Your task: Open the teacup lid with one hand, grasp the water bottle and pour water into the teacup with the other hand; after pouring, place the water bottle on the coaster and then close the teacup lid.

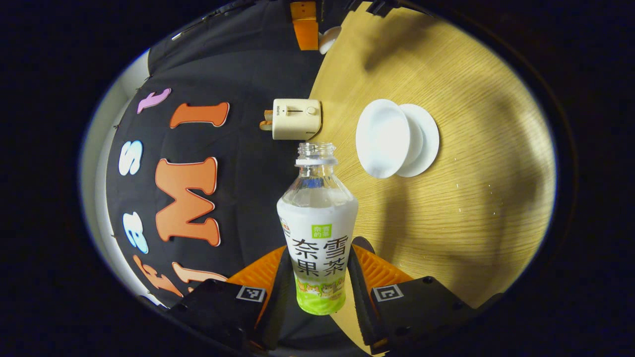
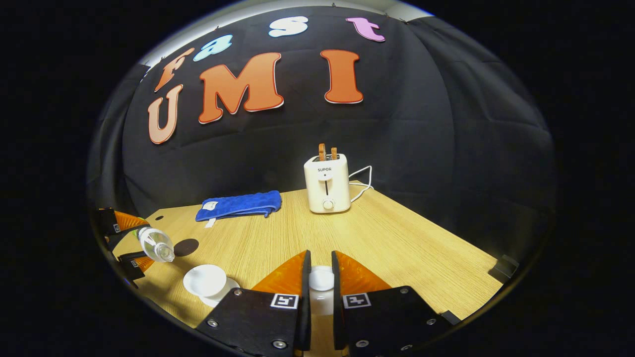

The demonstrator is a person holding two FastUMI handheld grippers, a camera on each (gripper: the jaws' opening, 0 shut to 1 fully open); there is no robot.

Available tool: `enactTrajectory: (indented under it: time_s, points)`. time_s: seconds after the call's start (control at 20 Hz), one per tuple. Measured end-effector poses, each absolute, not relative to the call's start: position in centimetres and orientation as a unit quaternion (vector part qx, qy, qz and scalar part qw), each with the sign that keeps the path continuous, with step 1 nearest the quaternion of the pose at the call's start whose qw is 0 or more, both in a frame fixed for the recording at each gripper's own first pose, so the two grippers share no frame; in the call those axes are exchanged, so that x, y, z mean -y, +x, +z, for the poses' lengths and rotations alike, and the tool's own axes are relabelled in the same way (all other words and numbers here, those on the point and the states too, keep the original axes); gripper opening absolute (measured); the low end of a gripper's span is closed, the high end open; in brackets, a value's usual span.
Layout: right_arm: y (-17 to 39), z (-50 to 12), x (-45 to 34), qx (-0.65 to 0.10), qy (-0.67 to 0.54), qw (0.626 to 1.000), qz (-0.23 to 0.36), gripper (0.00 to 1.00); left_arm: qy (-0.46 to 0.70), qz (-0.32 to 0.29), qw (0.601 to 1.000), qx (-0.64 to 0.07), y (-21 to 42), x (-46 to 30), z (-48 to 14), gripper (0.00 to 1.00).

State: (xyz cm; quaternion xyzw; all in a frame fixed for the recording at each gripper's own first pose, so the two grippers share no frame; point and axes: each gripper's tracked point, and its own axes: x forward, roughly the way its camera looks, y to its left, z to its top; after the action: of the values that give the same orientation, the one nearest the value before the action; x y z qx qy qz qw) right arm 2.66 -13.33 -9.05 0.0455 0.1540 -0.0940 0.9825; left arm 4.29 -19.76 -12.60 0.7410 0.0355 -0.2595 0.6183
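at the bottom centre of the left gripper view i have my left gripper (image 1: 320, 277) pinching the water bottle (image 1: 318, 233) by its labelled body, both fingers pressed to its sides, cap off and neck pointing up the frame. the view is rolled, so i judge the bottle is tipped over towards pouring. just beyond its mouth, right of centre, sits the white teacup (image 1: 383, 139) on its saucer (image 1: 421, 140), open and apart from the bottle. in the right gripper view, low centre, my right gripper (image 2: 321, 282) is pinching the small white lid (image 2: 321, 278) between its fingers, held off the table (image 2: 397, 248). at lower left of that view the bottle shows again, tilted, mouth down towards the cup, with the dark round coaster (image 2: 186, 246) just behind it. farther back lie a blue cloth (image 2: 239, 204) left of centre and a toaster (image 2: 327, 183) at mid frame. i take the step to be the pour: i'd bring the mouth right over the cup's middle before tipping further, roll the wrist slowly so the stream stays thin, keep the squeeze steady so the soft bottle doesn't buckle, and hold the lid well aside. there are pale specks on the table right of the cup; i can't tell if they're drops.
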Motion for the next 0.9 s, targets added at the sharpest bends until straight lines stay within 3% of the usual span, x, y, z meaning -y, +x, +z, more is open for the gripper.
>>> enactTrajectory:
  time_s: [0.05, 0.9]
  points:
    - [2.6, -9.0, 13.4, -0.154, 0.046, 0.983, -0.094, 0.18, 0.749, -0.260, 0.609, -0.036, 4.6, 19.7, -12.7, 0.61]
    - [2.5, -8.7, 13.7, -0.150, 0.049, 0.983, -0.098, 0.18, 0.826, -0.267, 0.495, -0.033, 6.7, 20.5, -13.1, 0.64]
